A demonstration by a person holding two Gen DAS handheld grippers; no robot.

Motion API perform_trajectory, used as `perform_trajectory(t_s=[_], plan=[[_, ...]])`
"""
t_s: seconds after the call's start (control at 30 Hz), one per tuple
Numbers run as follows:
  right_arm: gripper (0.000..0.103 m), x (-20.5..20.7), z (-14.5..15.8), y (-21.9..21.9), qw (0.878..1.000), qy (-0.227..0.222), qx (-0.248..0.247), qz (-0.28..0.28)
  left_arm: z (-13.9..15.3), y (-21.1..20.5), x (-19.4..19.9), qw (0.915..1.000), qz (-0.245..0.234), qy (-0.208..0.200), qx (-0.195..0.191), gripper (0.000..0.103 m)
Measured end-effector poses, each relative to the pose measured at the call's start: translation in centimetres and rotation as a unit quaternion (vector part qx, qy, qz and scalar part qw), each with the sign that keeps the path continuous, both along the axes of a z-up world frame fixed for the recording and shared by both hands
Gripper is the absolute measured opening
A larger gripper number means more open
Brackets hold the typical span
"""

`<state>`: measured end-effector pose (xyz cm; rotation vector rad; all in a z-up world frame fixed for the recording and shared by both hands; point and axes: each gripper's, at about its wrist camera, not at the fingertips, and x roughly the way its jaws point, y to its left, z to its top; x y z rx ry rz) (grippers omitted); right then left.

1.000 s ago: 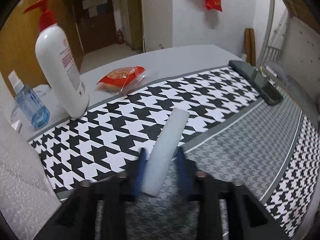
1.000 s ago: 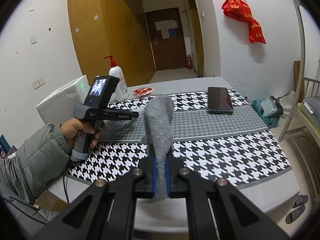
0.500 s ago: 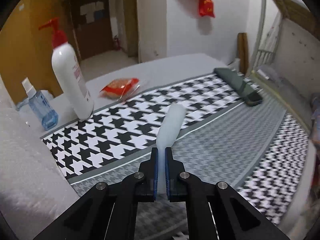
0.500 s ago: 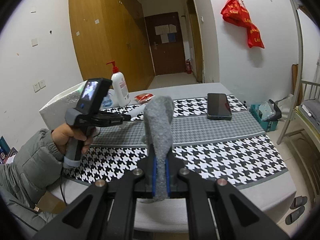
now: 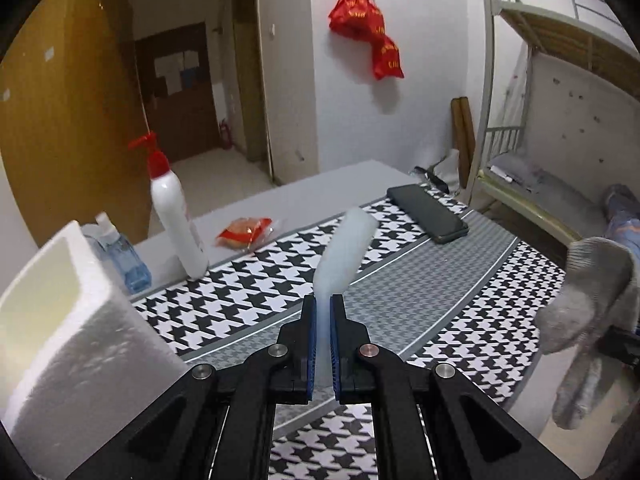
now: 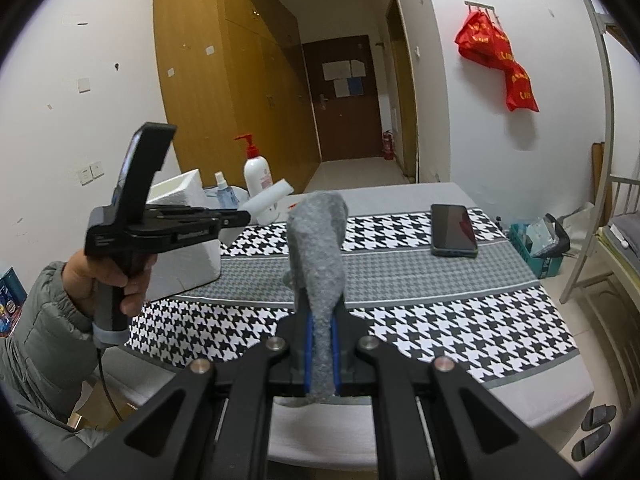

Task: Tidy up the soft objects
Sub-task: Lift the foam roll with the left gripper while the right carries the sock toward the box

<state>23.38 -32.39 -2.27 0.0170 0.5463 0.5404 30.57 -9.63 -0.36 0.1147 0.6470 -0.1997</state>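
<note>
Carry step: left tongs (image 5: pixel 323 322) clamp the white foam strip (image 5: pixel 344 248), right tongs (image 6: pixel 321 334) clamp the grey glove (image 6: pixel 318 236); next, drop into the foam box (image 5: pixel 68 320).

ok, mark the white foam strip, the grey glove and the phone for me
white foam strip (image 5: pixel 344 248), left wrist view, on its middle above the pads.
grey glove (image 6: pixel 318 248), right wrist view, on the wide upper part above the pads.
phone (image 6: pixel 454 230), right wrist view, centre of the dark screen.

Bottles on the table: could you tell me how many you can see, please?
2. The white pump bottle stands at the table's far left side; the small blue spray bottle stands just left of it, beside the white foam box. Others may be hidden behind the box.
</note>
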Motion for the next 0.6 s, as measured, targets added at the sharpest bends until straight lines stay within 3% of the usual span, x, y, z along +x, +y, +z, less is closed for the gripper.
perform_trajectory(t_s=[0.27, 0.6], plan=[[0.01, -1.2, 1.0, 1.6, 1.0, -0.022, -0.004, 0.013, 2.2, 1.5, -3.5, 0.9994, 0.004, -0.034, 0.0, 0.006], [0.01, -1.8, 2.1, 4.2, 0.999, -0.042, 0.002, 0.029, 4.4, 4.7, -7.8, 0.9966, 0.01, -0.075, -0.032, 0.006]])
